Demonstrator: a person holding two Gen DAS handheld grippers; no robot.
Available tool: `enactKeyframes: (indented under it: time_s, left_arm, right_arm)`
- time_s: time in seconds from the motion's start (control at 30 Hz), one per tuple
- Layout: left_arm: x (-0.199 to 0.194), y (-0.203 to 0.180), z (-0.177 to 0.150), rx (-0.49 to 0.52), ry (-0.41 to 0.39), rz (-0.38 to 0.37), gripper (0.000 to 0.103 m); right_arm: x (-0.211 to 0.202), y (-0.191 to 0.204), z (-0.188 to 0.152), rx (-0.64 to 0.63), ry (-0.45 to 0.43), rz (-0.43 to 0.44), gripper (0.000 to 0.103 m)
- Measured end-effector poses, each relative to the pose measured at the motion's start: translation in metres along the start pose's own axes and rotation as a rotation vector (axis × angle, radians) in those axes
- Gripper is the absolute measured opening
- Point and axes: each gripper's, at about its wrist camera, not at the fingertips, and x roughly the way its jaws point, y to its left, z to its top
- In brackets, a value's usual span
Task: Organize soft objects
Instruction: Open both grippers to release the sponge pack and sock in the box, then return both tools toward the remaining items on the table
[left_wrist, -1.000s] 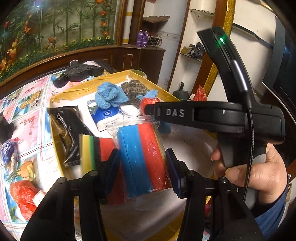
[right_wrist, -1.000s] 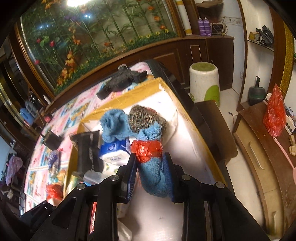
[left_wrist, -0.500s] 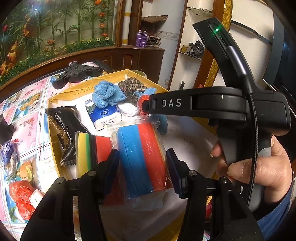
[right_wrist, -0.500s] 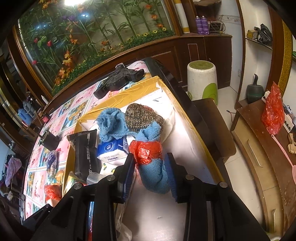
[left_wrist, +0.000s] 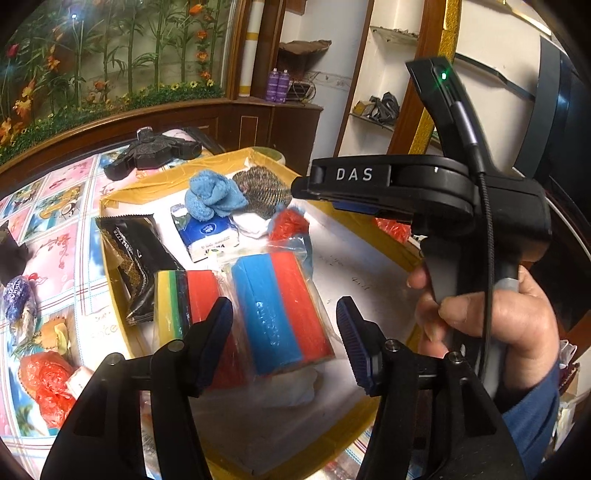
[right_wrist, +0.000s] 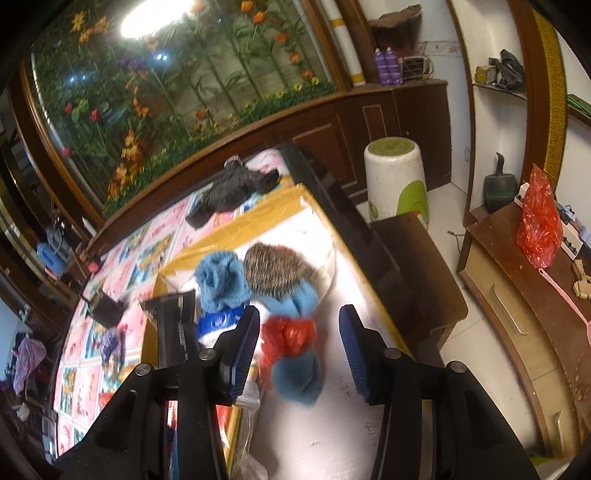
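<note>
Sponges, a blue-and-red pair in clear plastic wrap (left_wrist: 282, 310), lie in the yellow-rimmed white tray (left_wrist: 354, 266) between our left gripper (left_wrist: 284, 325) pads, whose jaws have just been opening (no contact now). Our right gripper (right_wrist: 297, 347) likewise has just been opening, clear of the blue knitted cloth with the red plastic bag (right_wrist: 295, 354).

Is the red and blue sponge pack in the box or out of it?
In. The sponge pack lies on the white floor of the box, inside its yellow rim, between the left claw's open pads, which have just been opening.
</note>
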Motion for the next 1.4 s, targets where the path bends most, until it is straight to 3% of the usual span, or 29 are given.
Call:
enactKeyframes:
  time_s: [0.13, 0.33, 0.57, 0.83, 0.97, 1.03, 1.13, 1.23, 1.33, 1.4]
  left_arm:
    - [-0.013, 0.007, 0.000, -0.005, -0.029, -0.002, 0.057]
    - [-0.034, 0.040, -0.002, -0.036, -0.087, 0.052, 0.057]
    - [-0.055, 0.121, -0.009, -0.183, -0.117, 0.141, 0.057]
    - [-0.080, 0.220, -0.027, -0.327, -0.112, 0.368, 0.057]
    - [-0.081, 0.251, -0.035, -0.392, -0.084, 0.380, 0.057]
    - [-0.080, 0.259, -0.036, -0.406, -0.070, 0.378, 0.057]
    - [-0.081, 0.264, -0.039, -0.409, -0.056, 0.369, 0.057]
    - [-0.085, 0.269, -0.039, -0.410, -0.059, 0.386, 0.058]
    - [-0.091, 0.278, -0.041, -0.434, -0.066, 0.392, 0.058]
    - [-0.093, 0.285, -0.043, -0.451, -0.063, 0.400, 0.058]
  right_arm:
    - [-0.007, -0.002, -0.006, 0.027, -0.043, 0.020, 0.050]
    - [-0.012, 0.009, -0.014, -0.008, -0.085, 0.094, 0.050]
    - [-0.007, 0.012, -0.018, -0.037, -0.081, 0.079, 0.050]
    - [0.002, 0.030, -0.016, -0.086, -0.073, 0.098, 0.051]
    - [-0.001, 0.040, -0.017, -0.077, -0.088, 0.137, 0.052]
    - [-0.006, 0.061, -0.023, -0.116, -0.084, 0.193, 0.059]
    - [0.001, 0.114, -0.038, -0.276, -0.003, 0.283, 0.064]
    - [0.026, 0.171, -0.064, -0.400, 0.159, 0.344, 0.065]
    - [0.048, 0.215, -0.087, -0.533, 0.261, 0.318, 0.065]
    - [0.062, 0.234, -0.098, -0.620, 0.296, 0.238, 0.065]
